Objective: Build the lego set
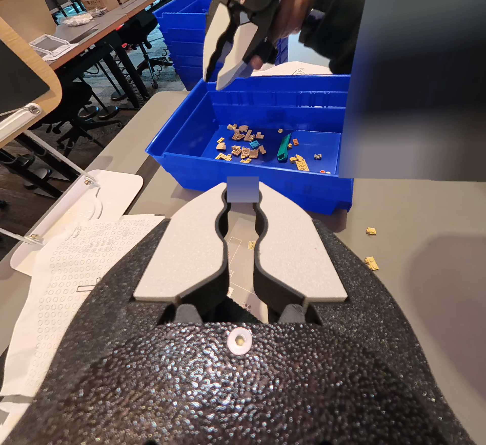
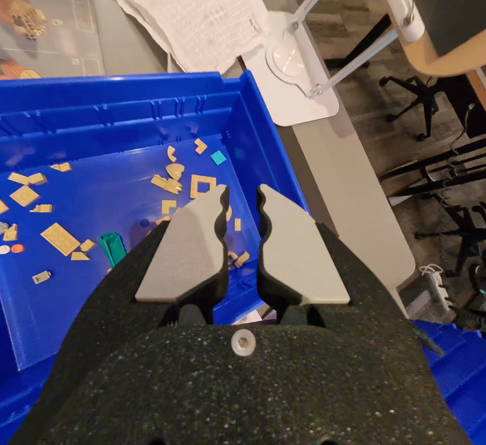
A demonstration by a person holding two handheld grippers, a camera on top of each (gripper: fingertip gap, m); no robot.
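A blue bin (image 1: 236,173) on the grey table holds several loose tan Lego pieces (image 1: 244,144) and a teal piece (image 1: 284,147). My left gripper (image 1: 242,190) hovers low over the instruction booklet (image 1: 236,244), just in front of the bin. Its fingers (image 1: 189,248) stand apart, and a mosaic patch covers the gap at the tips. My right gripper (image 1: 223,77) hangs above the bin's far left corner. In the right wrist view it (image 2: 243,190) is open and empty over the bin (image 2: 105,106), near tan pieces (image 2: 60,239) and the teal piece (image 2: 111,248).
Two tan pieces (image 1: 370,231) lie loose on the table right of my left gripper. A crumpled white paper bag (image 1: 79,248) and a white lamp base (image 2: 302,101) lie beside the bin. Stacked blue bins (image 1: 184,32) stand behind. The table edge (image 2: 368,222) drops to office chairs. Across from one pair of fingers to the other is roughly 25 centimeters.
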